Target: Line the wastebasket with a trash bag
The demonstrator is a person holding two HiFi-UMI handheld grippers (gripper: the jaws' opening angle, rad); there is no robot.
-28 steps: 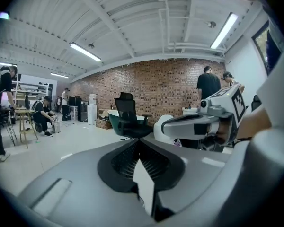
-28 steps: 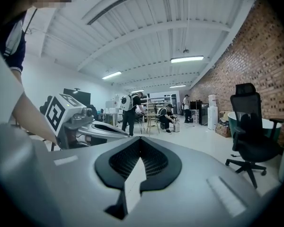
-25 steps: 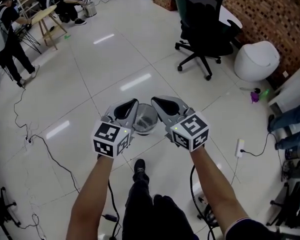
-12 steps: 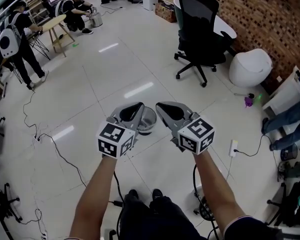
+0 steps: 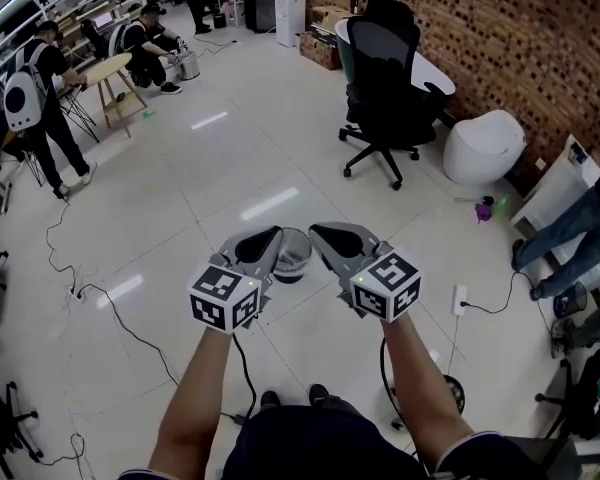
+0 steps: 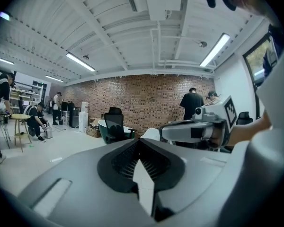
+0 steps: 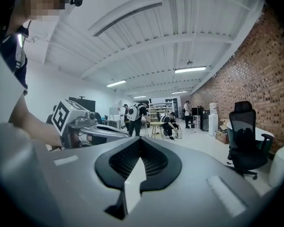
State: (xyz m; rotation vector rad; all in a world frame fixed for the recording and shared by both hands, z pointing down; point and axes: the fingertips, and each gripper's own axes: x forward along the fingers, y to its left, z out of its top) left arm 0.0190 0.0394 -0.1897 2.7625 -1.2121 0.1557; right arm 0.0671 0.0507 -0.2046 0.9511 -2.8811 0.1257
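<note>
A person stood on a glossy white tiled floor [image 5: 200, 178] with both forearms stretched forward, a two-jaw tool in each hand, held side by side and roughly level well above the floor. The left gripper [image 5: 276, 233] had its jaws closed flat against each other with nothing between them, as its own view confirmed [image 6: 141, 149], and the right gripper [image 5: 316, 231] was likewise clamped together and empty [image 7: 139, 148]. The two tips angled slightly toward each other but did not touch. Between and below them, in the head view, sat the wastebasket [image 5: 292, 258], a small round bin standing upright on the floor ahead of the person's feet. Its rim looked pale and shiny, though from that height it could not be told whether a bag already lined it. Neither tool touched it. Behind the bin, a black office chair [image 5: 385, 88] stood before a brick wall [image 5: 520, 38], with a rounded white seat [image 5: 485, 146] to its right. A black cable [image 5: 110, 313] snaked across the floor at left, and a white power strip [image 5: 459, 299] lay at right. At the far left of the room, a person with a backpack [image 5: 35, 98] stood near a small wooden table [image 5: 105, 68], beside which another person crouched.
</note>
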